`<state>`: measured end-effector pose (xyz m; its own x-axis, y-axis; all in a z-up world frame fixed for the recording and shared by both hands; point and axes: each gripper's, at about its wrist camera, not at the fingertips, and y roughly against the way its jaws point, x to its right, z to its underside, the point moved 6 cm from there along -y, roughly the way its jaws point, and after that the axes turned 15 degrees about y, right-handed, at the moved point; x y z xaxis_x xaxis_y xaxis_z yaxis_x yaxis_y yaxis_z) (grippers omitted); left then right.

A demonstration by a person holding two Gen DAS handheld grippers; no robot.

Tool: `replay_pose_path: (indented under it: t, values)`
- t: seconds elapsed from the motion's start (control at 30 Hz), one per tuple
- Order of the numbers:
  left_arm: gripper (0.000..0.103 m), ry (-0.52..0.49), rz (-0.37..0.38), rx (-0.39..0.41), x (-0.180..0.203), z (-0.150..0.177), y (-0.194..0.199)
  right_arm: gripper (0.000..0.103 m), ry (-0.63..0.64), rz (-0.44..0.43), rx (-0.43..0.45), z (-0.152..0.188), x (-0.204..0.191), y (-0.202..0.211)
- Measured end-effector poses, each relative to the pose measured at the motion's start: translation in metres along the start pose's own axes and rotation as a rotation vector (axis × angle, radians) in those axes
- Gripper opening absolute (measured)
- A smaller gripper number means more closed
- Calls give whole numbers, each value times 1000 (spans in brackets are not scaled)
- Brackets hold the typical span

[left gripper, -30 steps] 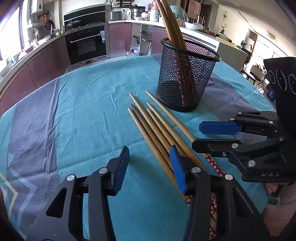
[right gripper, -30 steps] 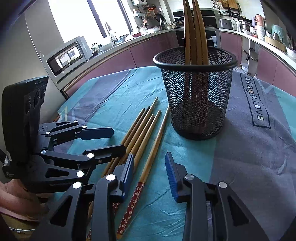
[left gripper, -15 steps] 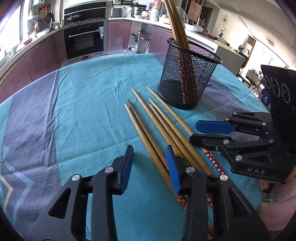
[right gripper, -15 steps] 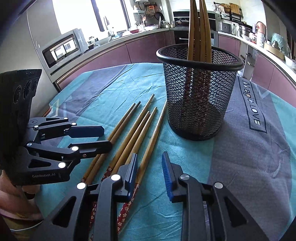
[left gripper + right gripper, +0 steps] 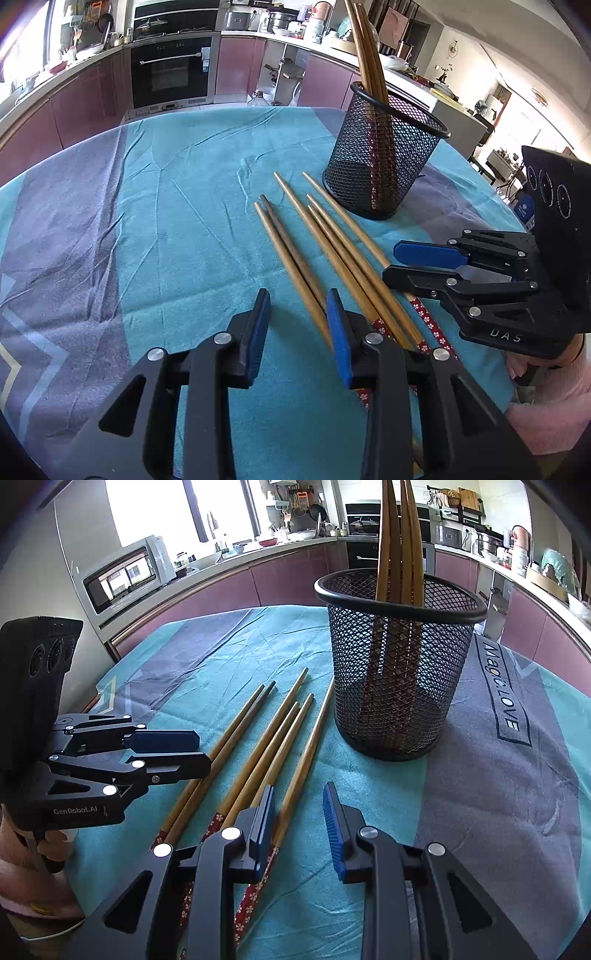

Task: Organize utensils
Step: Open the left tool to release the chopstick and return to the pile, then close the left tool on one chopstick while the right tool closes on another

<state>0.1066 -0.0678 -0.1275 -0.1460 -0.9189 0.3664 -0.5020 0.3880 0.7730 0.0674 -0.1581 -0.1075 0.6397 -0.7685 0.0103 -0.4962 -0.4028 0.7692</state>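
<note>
Several wooden chopsticks (image 5: 325, 243) with red flowered handles lie side by side on the teal tablecloth; they also show in the right wrist view (image 5: 273, 746). A black mesh holder (image 5: 380, 162) stands upright behind them with several chopsticks (image 5: 365, 44) in it; it also shows in the right wrist view (image 5: 399, 664). My left gripper (image 5: 295, 325) is open and empty, low over the leftmost chopsticks. My right gripper (image 5: 299, 812) is open and empty, just right of the rightmost chopstick. Each gripper shows in the other's view, the right (image 5: 424, 264) and the left (image 5: 177, 753).
The round table's cloth (image 5: 147, 221) has grey bands and a "Magic LOVE" print (image 5: 506, 698). Kitchen cabinets and an oven (image 5: 170, 70) stand beyond the far edge. A microwave (image 5: 125, 576) is at the back left in the right wrist view.
Both grippers have closed in on the loose chopsticks and narrowed somewhat. The left one has shifted so its right finger sits by the leftmost chopsticks. The chopsticks and holder have not moved.
</note>
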Motion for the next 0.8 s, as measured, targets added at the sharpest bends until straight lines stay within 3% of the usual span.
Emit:
replay_pose_path:
  t: [0.4,0.8]
  values:
    - [31,-14,-30,-1,-3,-1,-2,25,13,22,-9,-3,-5,-4]
    - [26,-124,-150,22,7,1,-4,25,49,64,-23,-9,-11,-10]
